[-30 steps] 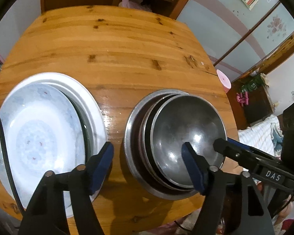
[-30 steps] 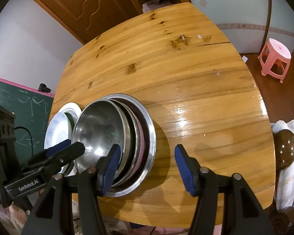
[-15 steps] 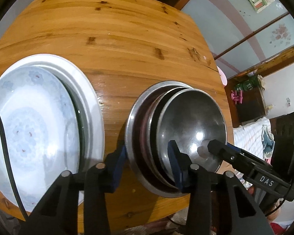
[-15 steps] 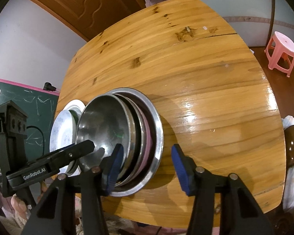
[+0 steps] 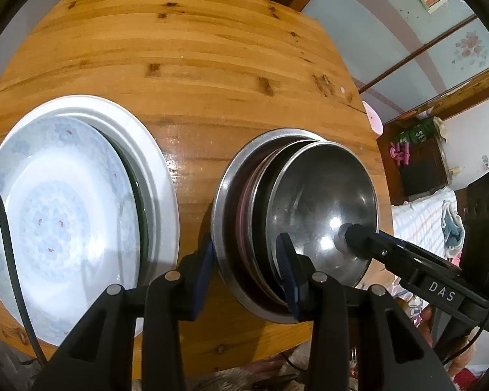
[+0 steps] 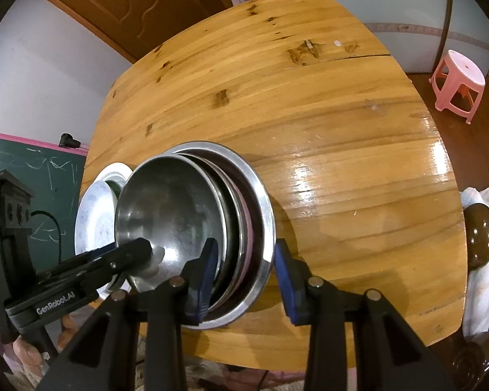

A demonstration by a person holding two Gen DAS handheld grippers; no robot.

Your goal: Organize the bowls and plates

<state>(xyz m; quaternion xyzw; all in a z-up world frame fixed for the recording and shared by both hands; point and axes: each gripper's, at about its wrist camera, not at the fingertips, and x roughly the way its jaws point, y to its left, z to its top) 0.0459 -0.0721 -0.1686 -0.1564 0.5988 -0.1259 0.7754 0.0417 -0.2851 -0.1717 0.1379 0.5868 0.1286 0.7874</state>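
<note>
The stack of steel bowls (image 5: 296, 224) sits near the front edge of the wooden table (image 5: 192, 75), beside the plates (image 5: 68, 215). The left gripper (image 5: 244, 267) and the right gripper (image 6: 243, 277) have just been closing, each half-open across the stack's rim; whether the pads already press, I cannot tell. To lift well, both should squeeze evenly and rise together, level.

Nested bowls (image 5: 322, 208) are sitting at the table's (image 5: 195, 65) near edge; stacked plates (image 5: 65, 215) are lying just left.
</note>
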